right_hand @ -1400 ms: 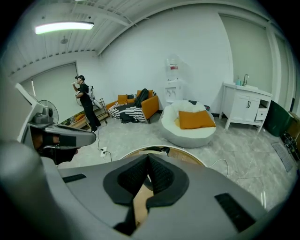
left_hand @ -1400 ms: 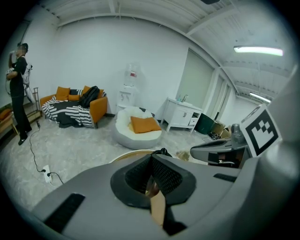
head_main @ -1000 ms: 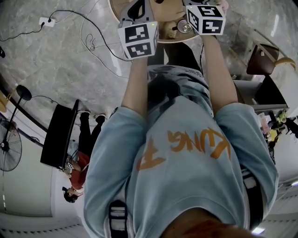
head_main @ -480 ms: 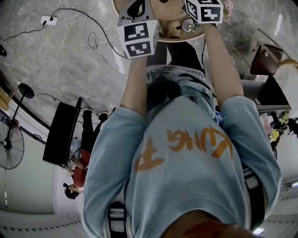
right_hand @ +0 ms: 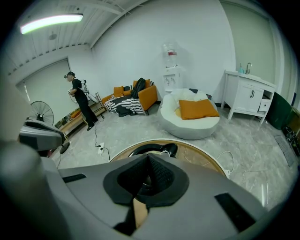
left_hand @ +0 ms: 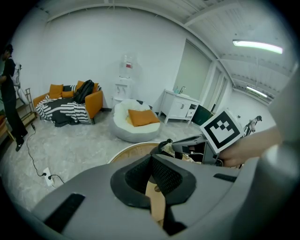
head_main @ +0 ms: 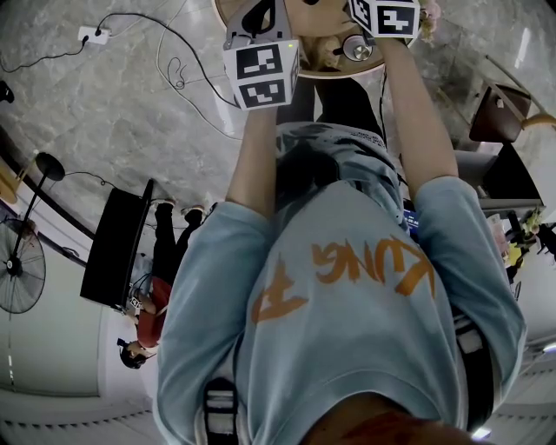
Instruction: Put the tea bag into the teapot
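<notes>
From the head view I look down my own light blue shirt; both arms reach toward a round wooden table at the top edge. My left gripper and its marker cube hang over the table's near rim. In the left gripper view its black pads meet, with nothing seen between them. My right gripper is also shut and bare; only its cube shows from above. A small round lidded vessel, perhaps the teapot, stands by that cube. A black tray lies on the table. I see no tea bag.
Cables and a power strip lie on the marble floor at left, with a black screen and a fan beyond. A brown chair stands at right. A white beanbag and a standing person are past the table.
Both grippers have drifted a little toward the top of the head view; the right cube is now partly cut off by the edge. Both sets of jaws stay shut.
</notes>
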The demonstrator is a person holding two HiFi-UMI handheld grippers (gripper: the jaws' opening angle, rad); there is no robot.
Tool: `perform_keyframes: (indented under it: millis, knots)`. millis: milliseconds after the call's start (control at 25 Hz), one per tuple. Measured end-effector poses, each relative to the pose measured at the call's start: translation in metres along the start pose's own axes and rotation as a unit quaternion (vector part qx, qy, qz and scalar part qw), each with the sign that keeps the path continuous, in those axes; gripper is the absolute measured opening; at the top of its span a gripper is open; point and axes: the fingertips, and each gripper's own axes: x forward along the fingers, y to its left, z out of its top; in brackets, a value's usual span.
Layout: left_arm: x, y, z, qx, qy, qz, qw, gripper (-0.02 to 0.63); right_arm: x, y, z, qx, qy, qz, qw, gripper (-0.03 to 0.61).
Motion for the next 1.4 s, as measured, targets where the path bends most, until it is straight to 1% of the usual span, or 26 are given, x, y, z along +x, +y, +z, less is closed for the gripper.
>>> perform_keyframes:
  millis: [240,360,480,640,720,1120,1400]
  knots:
    - [0.0,0.001,-0.001,0.001,0.002,0.001,1.0,0.023,0.003,0.006,-0.006,0.012,0.005,0.012,1.0,0.015]
    - [0.0,0.0,0.0,0.0,0.001,0.001,1.0,0.024,0.004,0.004,-0.006,0.029,0.0,0.012,0.999,0.022]
    - [-0.001,0.001,0.001,0.0,0.0,0.001,1.0,0.024,0.003,0.005,-0.006,0.048,-0.005,0.018,0.999,0.071]
    - [-0.002,-0.003,0.001,-0.001,-0.002,0.0,1.0,0.023,-0.003,0.005,-0.005,0.054,-0.009,0.021,0.998,0.142]
    - [-0.002,-0.004,0.002,-0.001,-0.004,-0.001,1.0,0.023,-0.007,0.004,-0.003,0.056,-0.014,0.019,0.998,0.152]
    - [-0.005,-0.014,0.009,-0.01,-0.017,-0.005,0.9998,0.023,-0.039,-0.003,-0.005,0.061,-0.038,-0.007,0.997,0.152]
    - [-0.013,-0.023,0.025,-0.031,-0.041,0.004,0.9987,0.023,-0.086,-0.005,-0.001,0.079,-0.073,-0.031,0.994,0.11]
